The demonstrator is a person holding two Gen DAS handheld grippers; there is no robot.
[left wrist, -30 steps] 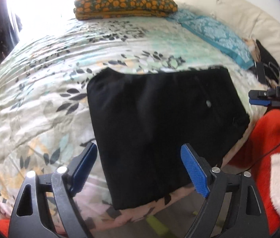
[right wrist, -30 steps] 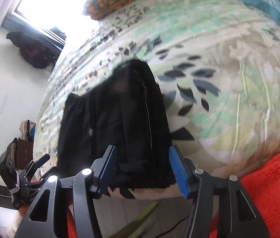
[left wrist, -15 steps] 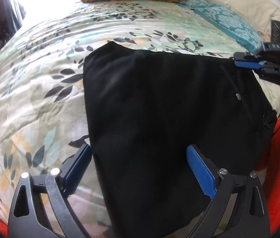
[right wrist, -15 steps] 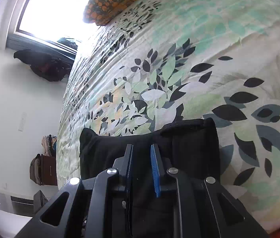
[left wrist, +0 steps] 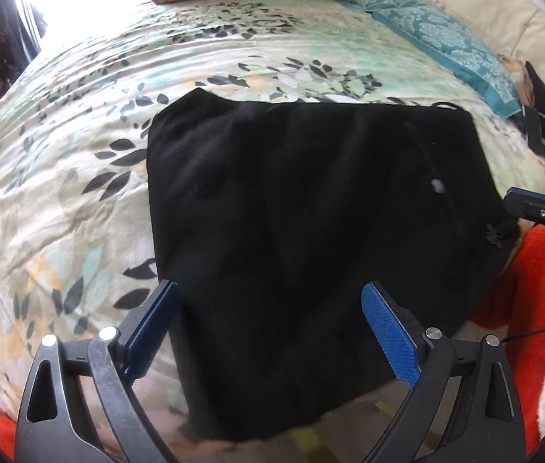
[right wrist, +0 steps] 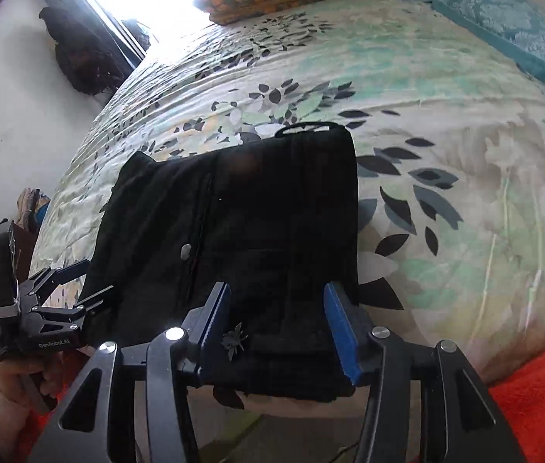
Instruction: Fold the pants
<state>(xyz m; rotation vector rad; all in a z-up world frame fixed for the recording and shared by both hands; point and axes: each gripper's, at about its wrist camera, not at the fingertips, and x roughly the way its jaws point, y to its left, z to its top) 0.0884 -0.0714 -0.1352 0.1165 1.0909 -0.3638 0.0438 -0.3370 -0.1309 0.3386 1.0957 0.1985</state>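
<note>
Both tools [left wrist: 268, 332] [right wrist: 278, 322] angle down (jaws apart) over pants [left wrist: 311, 239].

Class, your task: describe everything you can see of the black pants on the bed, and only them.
The black pants lie folded into a flat, roughly square block on the floral bedspread, near the bed's front edge, which their near edge slightly overhangs. The fabric looks soft and matte. A small pale button shows, a vertical seam runs down the front, and a small loop sticks out at the far corner. The left gripper hovers open over them; the right gripper is opening over the near edge, pads off the cloth.
</note>
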